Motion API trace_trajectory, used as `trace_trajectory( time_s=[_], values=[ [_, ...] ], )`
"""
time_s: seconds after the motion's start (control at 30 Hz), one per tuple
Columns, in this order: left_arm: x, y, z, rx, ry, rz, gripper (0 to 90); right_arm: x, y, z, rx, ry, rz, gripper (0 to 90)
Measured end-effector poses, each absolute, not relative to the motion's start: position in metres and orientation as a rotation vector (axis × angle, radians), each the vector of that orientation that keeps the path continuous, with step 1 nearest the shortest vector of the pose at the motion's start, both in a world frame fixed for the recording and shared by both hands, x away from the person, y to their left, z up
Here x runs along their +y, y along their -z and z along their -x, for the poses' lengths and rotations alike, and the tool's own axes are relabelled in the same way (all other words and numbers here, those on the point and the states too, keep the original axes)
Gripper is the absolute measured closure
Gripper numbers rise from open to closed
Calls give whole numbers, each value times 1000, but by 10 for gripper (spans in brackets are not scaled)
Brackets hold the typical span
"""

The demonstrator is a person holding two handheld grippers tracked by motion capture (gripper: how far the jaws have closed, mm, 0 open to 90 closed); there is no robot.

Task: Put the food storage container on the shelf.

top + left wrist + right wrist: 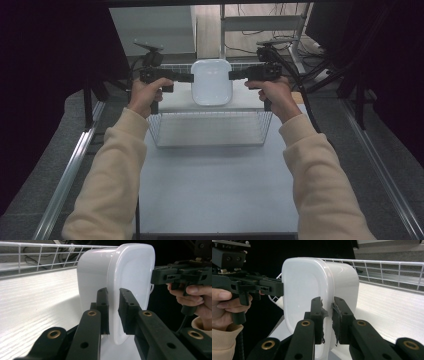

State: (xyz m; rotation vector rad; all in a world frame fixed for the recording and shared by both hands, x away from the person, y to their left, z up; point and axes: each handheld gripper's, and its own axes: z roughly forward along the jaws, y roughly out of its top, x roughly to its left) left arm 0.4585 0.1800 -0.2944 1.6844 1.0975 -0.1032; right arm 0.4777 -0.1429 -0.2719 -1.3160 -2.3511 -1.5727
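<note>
Left gripper [113, 312]: fingers clamped on the near rim of the white tub [211, 81]. Right gripper [327, 317]: fingers clamped on the opposite rim, sharing its weight. Tub apparently just above the shelf [175, 102], wire basket [210, 129] beyond.

Dim room with dark edges, soft glare on white tub [211, 81], slightly soft overhead view, near jaws blurred

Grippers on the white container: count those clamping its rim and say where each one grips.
2. The left gripper pinches the left rim of the white container; the right gripper pinches its right rim, above the white shelf.
</note>
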Motion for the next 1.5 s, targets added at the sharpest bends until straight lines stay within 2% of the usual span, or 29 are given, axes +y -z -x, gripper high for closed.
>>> trace_trajectory(
  time_s=[0.27,0.33,0.5,0.77,0.83,0.9,0.93,0.97,1.0,1.03,1.13,1.33,1.47,1.5],
  values=[
    [180,304,-480,1176,195,-1583,773,-145,278,-505,-2258,1501,1392,742],
    [182,313,-492,1217,265,-1529,764,-144,282,-515,-2210,1472,1422,712],
    [183,324,-502,1260,295,-1481,742,-142,294,-529,-2136,1414,1488,651],
    [182,329,-505,1266,305,-1466,704,-145,305,-536,-2049,1434,1515,634],
    [178,329,-503,1255,276,-1495,663,-144,305,-536,-2044,1442,1516,614],
    [175,328,-500,1248,231,-1511,585,-143,305,-534,-2072,1453,1516,489],
    [175,328,-500,1248,231,-1511,535,-143,305,-534,-2072,1453,1516,489],
    [174,326,-499,1237,207,-1526,482,-142,302,-530,-2089,1485,1504,397],
    [173,325,-497,1229,189,-1535,482,-142,302,-530,-2089,1485,1504,397],
    [172,322,-495,1219,153,-1547,406,-141,297,-524,-2109,1523,1484,340],
    [170,317,-488,1190,96,-1558,357,-143,290,-517,-2144,1576,1455,296],
    [170,307,-471,1137,-3,-1627,300,-150,281,-503,-2270,1631,1420,269],
    [172,301,-449,1106,-75,-1648,286,-162,281,-485,-2310,1687,1357,263],
    [174,301,-431,1080,-129,-1691,281,-171,283,-473,-2347,1708,1308,263]
  ],
)
